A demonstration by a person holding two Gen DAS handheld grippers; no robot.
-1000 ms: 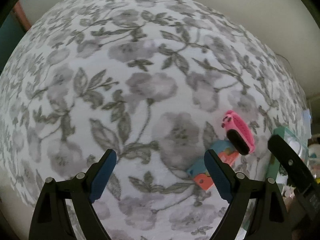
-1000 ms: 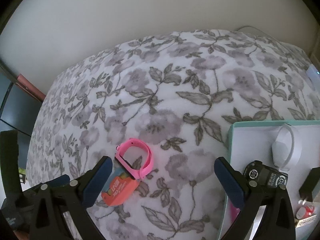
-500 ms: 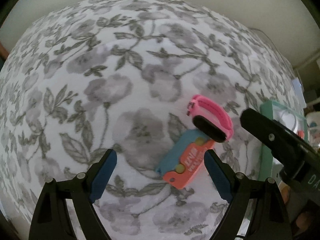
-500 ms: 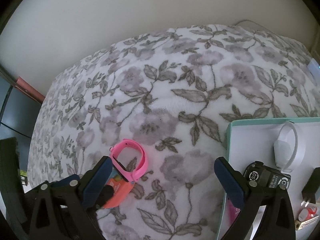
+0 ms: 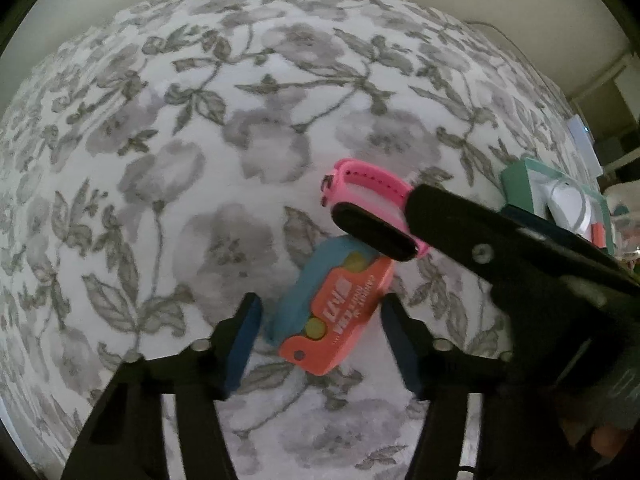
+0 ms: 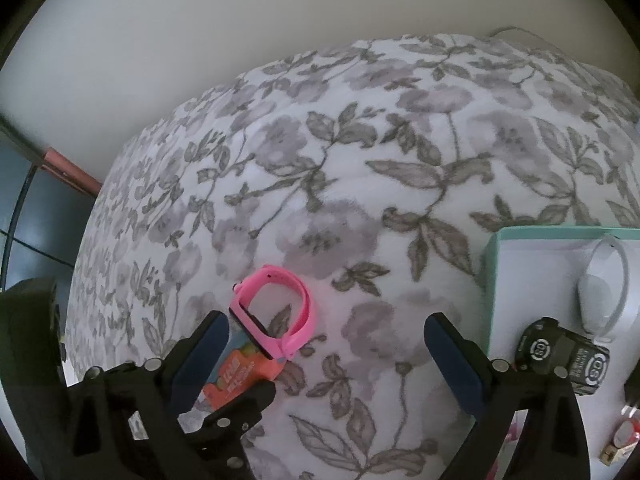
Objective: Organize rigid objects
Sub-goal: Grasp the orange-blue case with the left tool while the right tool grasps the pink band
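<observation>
Left claw (image 5: 320, 332) straddles the orange-and-blue card-shaped item (image 5: 334, 312), its jaws closing with the item between them; the pads do not yet appear to press on it. The item lies flat on the floral bed cover (image 5: 240, 160). Just beyond, touching its far end, the pink watch (image 5: 372, 208) rests on its side. Right claw (image 6: 326, 354) hangs wide with nothing between its jaws, above the cover between the watch and the teal box (image 6: 494, 280). The box already holds a white band (image 6: 600, 292) and a black item (image 6: 560, 356).

Judgement: the pick of the orange item is in hand. Next move calls for a firm closure, then a lift clear of the watch towards the box.
</observation>
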